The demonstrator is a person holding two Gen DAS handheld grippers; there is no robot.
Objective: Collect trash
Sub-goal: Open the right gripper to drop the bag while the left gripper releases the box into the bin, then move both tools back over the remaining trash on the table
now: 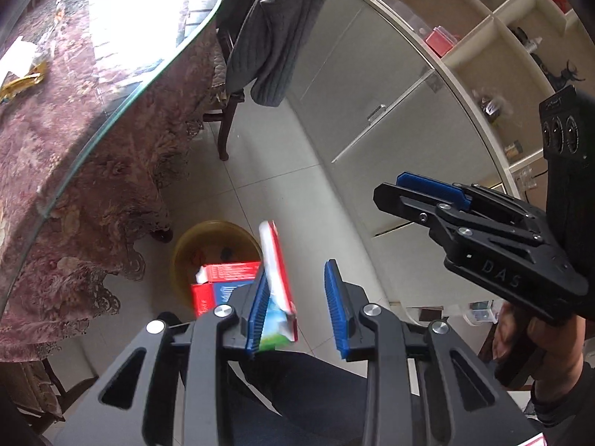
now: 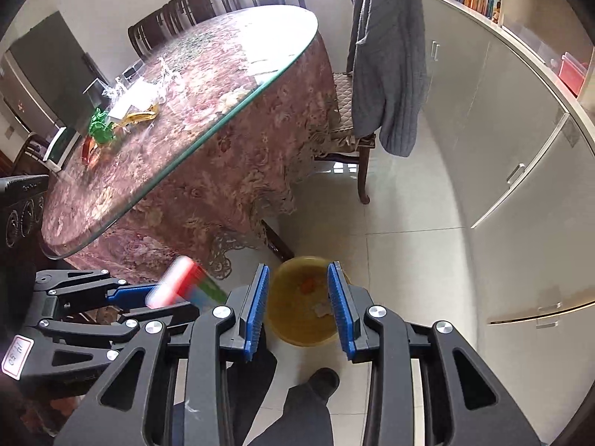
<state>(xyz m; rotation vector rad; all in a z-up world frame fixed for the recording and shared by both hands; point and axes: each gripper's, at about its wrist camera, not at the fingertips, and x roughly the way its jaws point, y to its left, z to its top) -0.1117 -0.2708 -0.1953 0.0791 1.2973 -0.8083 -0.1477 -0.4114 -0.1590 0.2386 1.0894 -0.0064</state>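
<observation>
My left tool [image 1: 297, 304] stands partly open above the yellow bin [image 1: 217, 256]; a red-and-white wrapper [image 1: 277, 282] leans on its left pad, free of the right one. My right tool [image 2: 297, 308] is narrowly open and empty over the bin. More wrappers [image 2: 130, 107] lie on the bench [image 2: 208, 85] beside the bin.

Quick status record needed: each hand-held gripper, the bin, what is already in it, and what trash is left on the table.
left hand-held gripper: jaws apart, red-and-white carton leaning on the left pad, right pad clear of it
right hand-held gripper: open, nothing between the pads
bin: yellow wastebasket on the floor tiles beside the table
bin contents: red box visible inside
left on table: green wrapper, yellow wrapper, clear plastic
</observation>
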